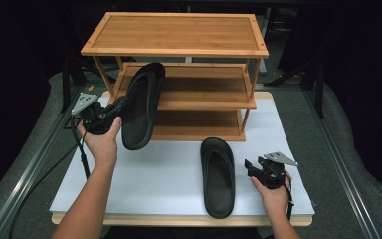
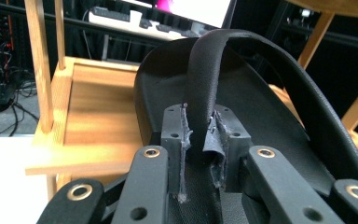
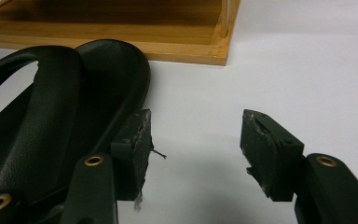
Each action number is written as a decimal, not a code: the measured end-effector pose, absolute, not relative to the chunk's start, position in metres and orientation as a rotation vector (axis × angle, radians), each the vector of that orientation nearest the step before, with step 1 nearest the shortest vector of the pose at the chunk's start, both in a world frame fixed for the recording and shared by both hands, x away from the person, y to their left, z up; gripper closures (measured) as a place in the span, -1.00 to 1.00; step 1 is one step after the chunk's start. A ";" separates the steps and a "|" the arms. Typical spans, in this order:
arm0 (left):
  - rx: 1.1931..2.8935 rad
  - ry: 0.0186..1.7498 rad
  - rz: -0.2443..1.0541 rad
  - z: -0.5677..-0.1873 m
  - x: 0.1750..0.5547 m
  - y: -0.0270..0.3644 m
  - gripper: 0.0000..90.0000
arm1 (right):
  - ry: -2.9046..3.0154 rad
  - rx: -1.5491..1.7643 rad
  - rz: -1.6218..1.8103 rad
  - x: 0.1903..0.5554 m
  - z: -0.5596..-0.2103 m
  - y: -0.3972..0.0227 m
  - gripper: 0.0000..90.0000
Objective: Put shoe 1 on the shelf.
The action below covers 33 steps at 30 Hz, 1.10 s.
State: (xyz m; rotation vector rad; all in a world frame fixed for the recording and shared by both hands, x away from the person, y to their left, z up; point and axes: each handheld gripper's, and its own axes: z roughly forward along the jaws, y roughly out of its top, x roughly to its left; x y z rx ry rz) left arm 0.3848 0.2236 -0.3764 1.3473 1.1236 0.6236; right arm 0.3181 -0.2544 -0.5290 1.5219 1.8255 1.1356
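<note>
My left gripper (image 1: 120, 107) holds a black slipper (image 1: 142, 105) tilted in the air in front of the wooden shoe rack (image 1: 175, 34), with its toe up by the middle shelf. In the left gripper view the jaws (image 2: 199, 136) are shut on the slipper's strap (image 2: 205, 70), with the sole (image 2: 275, 109) behind it. A second black slipper (image 1: 218, 177) lies flat on the white board (image 1: 169, 164). My right gripper (image 1: 250, 167) rests just right of it, open. In the right gripper view the gripper (image 3: 193, 144) holds nothing, and its left pad (image 3: 133, 151) sits against the slipper's (image 3: 51, 107) edge.
The three-tier rack stands at the back of the board; its bottom shelf (image 3: 121, 28) lies just beyond the lying slipper. Its middle shelf (image 2: 93, 116) is bare ahead of the held slipper. Grey carpet (image 1: 338, 149) and a metal rail (image 1: 25, 164) flank the board.
</note>
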 end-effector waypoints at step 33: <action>1.327 1.182 0.696 -0.372 0.454 0.198 0.71 | 1.843 1.526 1.152 0.320 -0.530 -0.256 -0.04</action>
